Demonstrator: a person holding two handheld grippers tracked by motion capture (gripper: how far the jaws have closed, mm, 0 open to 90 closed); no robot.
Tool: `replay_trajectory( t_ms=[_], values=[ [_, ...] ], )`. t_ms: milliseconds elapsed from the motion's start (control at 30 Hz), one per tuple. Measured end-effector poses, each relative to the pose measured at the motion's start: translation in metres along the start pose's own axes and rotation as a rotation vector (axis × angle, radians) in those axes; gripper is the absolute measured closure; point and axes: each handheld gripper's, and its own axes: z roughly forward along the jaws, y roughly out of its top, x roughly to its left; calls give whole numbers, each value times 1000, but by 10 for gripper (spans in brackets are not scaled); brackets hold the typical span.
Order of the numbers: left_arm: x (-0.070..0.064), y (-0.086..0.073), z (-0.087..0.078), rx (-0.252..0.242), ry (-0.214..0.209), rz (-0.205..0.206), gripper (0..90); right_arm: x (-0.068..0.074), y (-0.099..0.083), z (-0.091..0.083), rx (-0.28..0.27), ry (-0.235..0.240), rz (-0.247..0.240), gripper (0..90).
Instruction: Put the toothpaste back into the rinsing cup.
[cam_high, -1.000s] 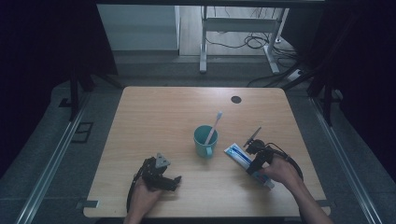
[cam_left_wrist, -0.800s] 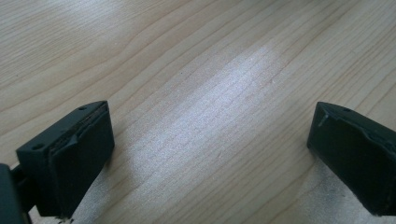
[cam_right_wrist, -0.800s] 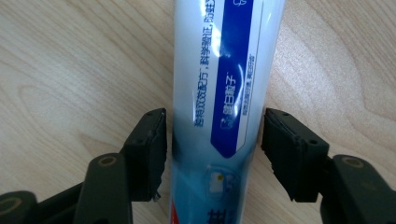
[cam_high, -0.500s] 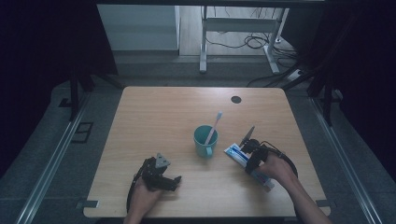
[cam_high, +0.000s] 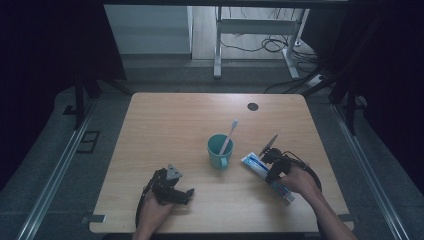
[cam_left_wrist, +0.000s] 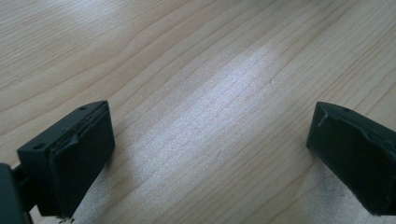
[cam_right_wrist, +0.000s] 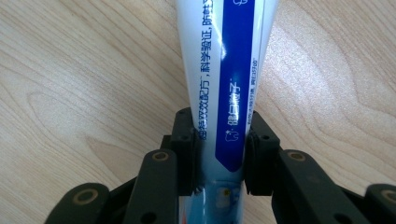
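We see the toothpaste tube (cam_right_wrist: 219, 79) lying flat on the wooden table (cam_high: 165, 125), right of the teal cup (cam_high: 219, 151) and toward the table's front right part. In the right gripper view its far end is cut off by the top edge, and its near end disappears between the jaws, so we cannot make out the cap. In the high view the tube (cam_high: 256, 163) is partly covered by the right gripper (cam_high: 271, 161) and the hand (cam_high: 295, 180) behind it. That gripper is clamped on the tube, one jaw pressed against each long side. A toothbrush (cam_high: 229, 135) leans out of the cup, just beside the tube's far end. Bare wood lies open beyond the cup and toward the left edge. The left gripper (cam_high: 172, 187) rests low on the table near the front edge, well apart from the cup, its jaws spread wide over bare wood. Both forearms enter from the bottom edge.
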Motion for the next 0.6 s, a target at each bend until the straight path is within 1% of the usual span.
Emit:
replay_trajectory(
  t_ms=[67,167,267,400,467,533,600],
  values=[
    [0,0,0,0,1,0,10,0,-1,-1,-2,-3,-7,699],
    [0,0,0,0,0,0,10,1,-2,-1,-17,1,-4,702],
    [0,0,0,0,1,0,10,1,-4,-4,-30,2,-11,703],
    [0,0,0,-2,1,-2,10,1,-6,-9,-57,13,-15,704],
    [0,0,0,-2,1,-2,10,1,-7,-11,-70,11,-21,704],
    [0,0,0,-2,0,-2,10,1,-8,-13,-84,13,-15,704],
    [0,0,0,-2,1,-2,10,0,-10,-15,-96,14,-22,704]
  ],
)
